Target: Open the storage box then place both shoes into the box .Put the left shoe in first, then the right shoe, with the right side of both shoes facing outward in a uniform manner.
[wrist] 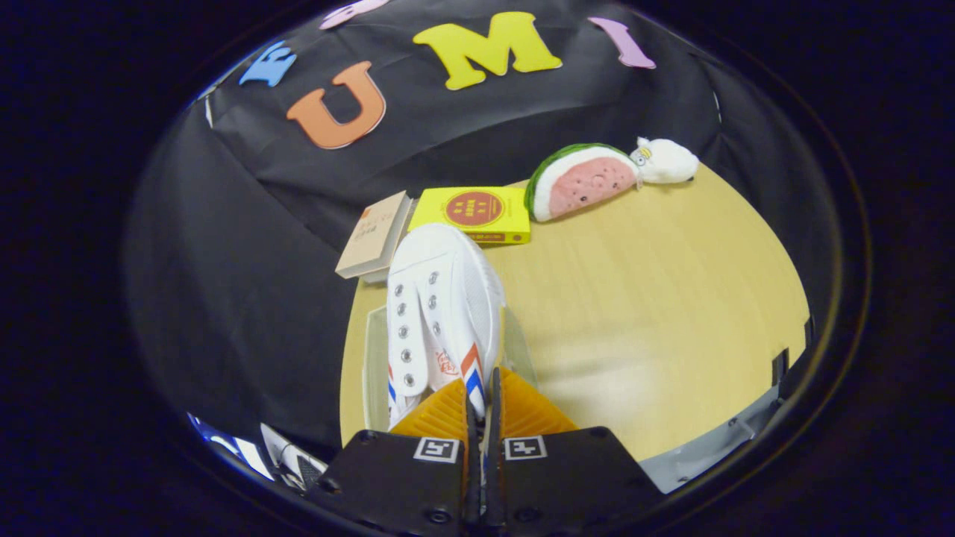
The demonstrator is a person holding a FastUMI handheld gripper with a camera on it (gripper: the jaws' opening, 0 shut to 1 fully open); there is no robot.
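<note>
Black cloth walled the booth behind a pale wooden desk [656, 298] that filled the right and centre of the frame. One white shoe [440, 313] with red and blue stripes on its side was in view, its toe pointing away toward the upper centre and its eyelets facing up and to the left. It hung over one clear storage box [373, 358], whose transparent walls showed on either side of the shoe at the lower centre; whether the shoe touched the box could not be told. At the far edge of the desk lay two books: one tan book [373, 235] tilted at the left and one yellow book [477, 215] just beside it. To the right of them sat one watermelon-slice plush [582, 183] and, touching its end, one small white plush [666, 161]. The single gripper [483, 403] reached in from the bottom centre, pointing forward along the shoe, its two fingers drawn narrowly together and pinching the heel-side edge of the shoe between them.
</note>
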